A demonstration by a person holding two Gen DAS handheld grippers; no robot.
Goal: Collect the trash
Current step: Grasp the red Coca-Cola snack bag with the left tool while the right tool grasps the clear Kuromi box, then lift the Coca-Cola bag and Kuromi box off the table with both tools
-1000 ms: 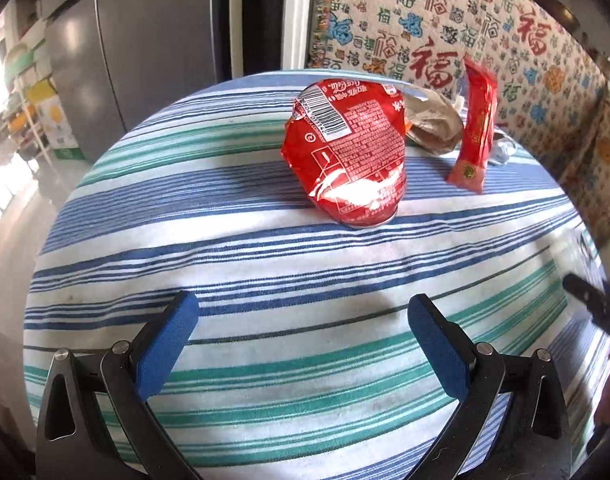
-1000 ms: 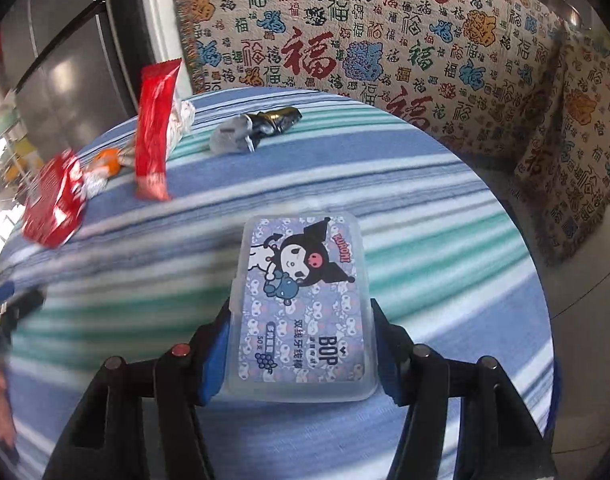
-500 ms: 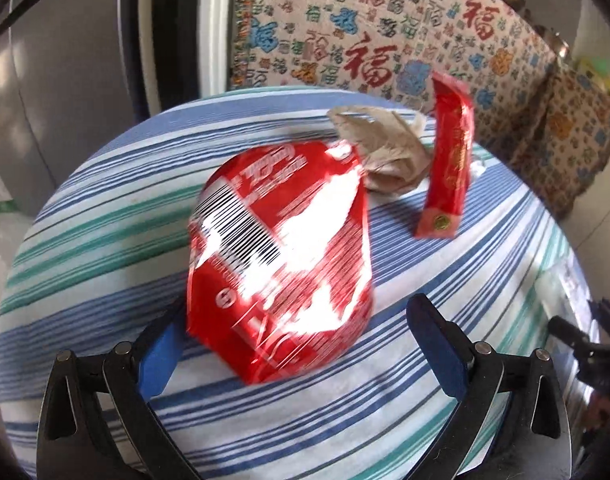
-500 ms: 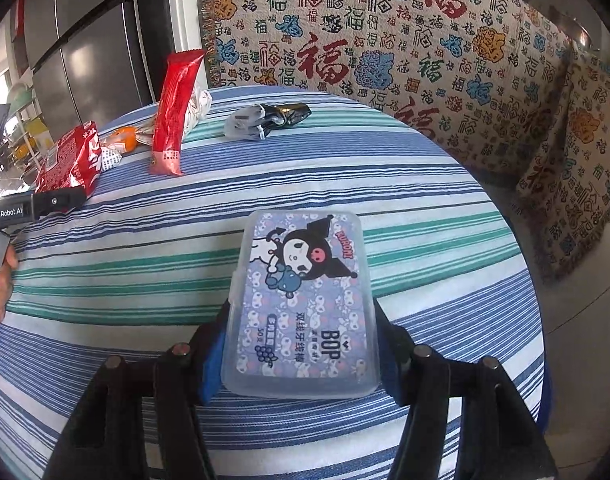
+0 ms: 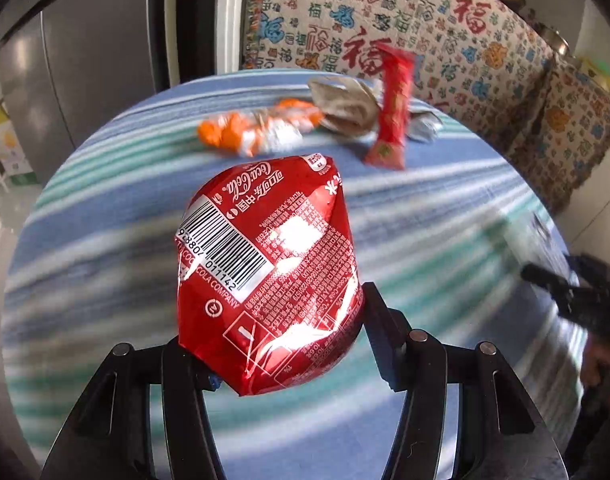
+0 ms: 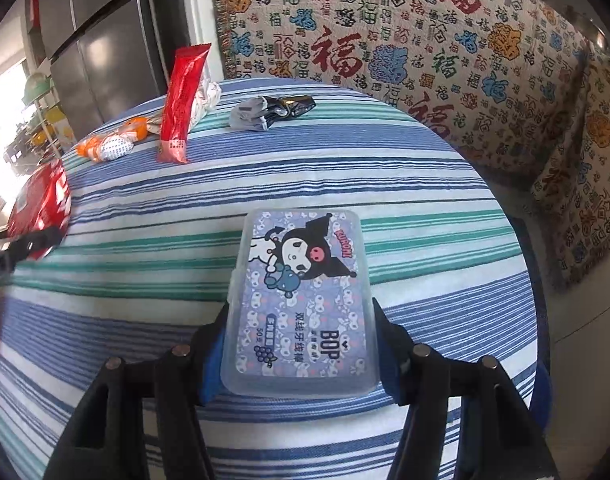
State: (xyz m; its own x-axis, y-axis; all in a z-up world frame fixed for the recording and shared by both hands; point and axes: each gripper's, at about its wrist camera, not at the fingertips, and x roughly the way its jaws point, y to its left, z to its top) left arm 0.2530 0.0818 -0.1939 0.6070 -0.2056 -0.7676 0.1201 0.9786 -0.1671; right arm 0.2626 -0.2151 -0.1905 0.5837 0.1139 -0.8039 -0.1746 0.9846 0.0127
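I am looking down along my left gripper (image 5: 283, 344). Its jaws are closing, and a crushed red cola can (image 5: 267, 268) is sitting right between them. The right pad is touching the can's side. The left pad is hiding behind the can, so I cannot tell if it is pressing yet. The can is sticking out past the jaws, with its barcode facing up at me.

Past the can, more trash is lying on the striped bench (image 5: 425, 216). An orange and white wrapper (image 5: 257, 130) is lying near the far edge. A crumpled brown paper (image 5: 347, 106) is sitting just beside it. A long red wrapper (image 5: 391, 110) is leaning up by the paper, and it is looking blurry.

My right gripper (image 6: 301, 344) is holding a flat plastic box (image 6: 301, 300) with a cartoon picture on its lid. Its jaws are about half open and are squeezing the box from both sides. The box is pointing away from me over the bench.

From this side I am also seeing a grey and black wrapper (image 6: 271, 112) near the far edge. The red can is showing at the far left, well apart from the box.

A patterned cloth (image 6: 405, 40) is hanging behind the bench.
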